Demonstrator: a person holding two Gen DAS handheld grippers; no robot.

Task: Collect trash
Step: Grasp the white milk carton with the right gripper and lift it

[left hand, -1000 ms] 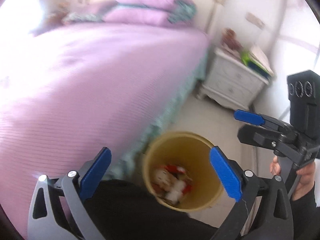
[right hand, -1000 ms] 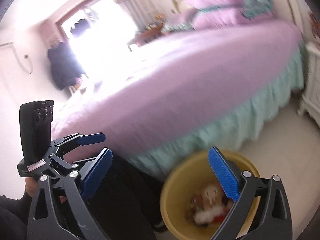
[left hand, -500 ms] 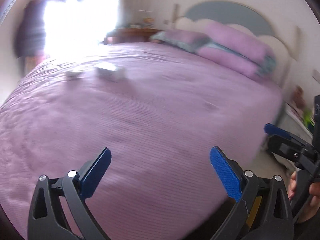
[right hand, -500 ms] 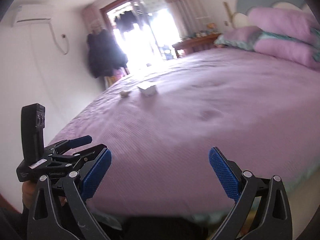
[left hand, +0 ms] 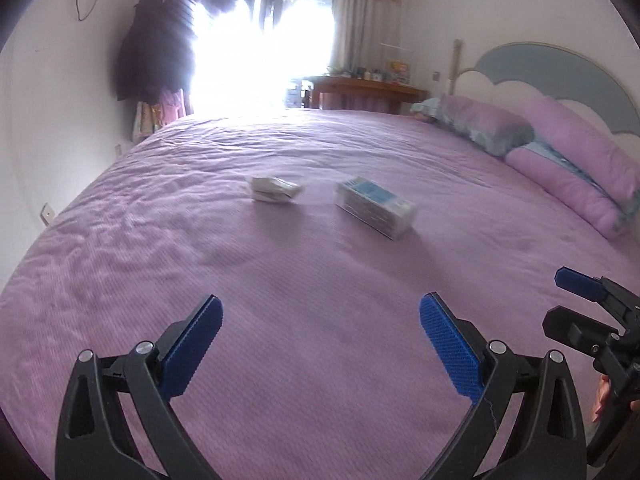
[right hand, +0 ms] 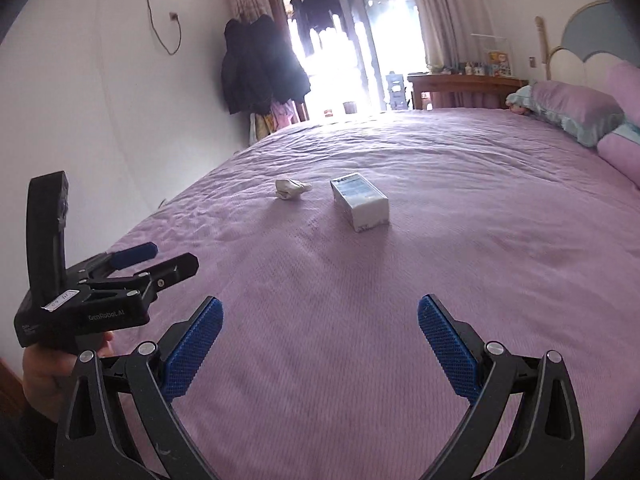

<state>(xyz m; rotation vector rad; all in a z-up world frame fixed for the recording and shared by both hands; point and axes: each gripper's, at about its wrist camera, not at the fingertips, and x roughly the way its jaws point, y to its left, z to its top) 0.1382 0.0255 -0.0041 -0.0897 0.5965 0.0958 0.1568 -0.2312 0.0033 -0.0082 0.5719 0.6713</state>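
Note:
A crumpled white paper wad (left hand: 275,193) (right hand: 291,189) and a small white and blue carton (left hand: 375,206) (right hand: 359,201) lie side by side on the purple bedspread (left hand: 320,360) (right hand: 400,320), the wad to the left. My left gripper (left hand: 320,344) is open and empty, low over the near part of the bed, well short of both. My right gripper (right hand: 319,342) is open and empty too, to the right of the left one. Each shows at the edge of the other's view, the right gripper (left hand: 580,304) and the left gripper (right hand: 156,260).
Purple and teal pillows (left hand: 560,148) lie against the headboard at right. A wooden desk (right hand: 460,84) stands beyond the bed by the bright balcony door. Dark coats (right hand: 260,68) hang at the far left wall.
Both grippers have swung up from the yellow bin of trash on the floor beside the bed and now face across the bed top. The bin is out of view.

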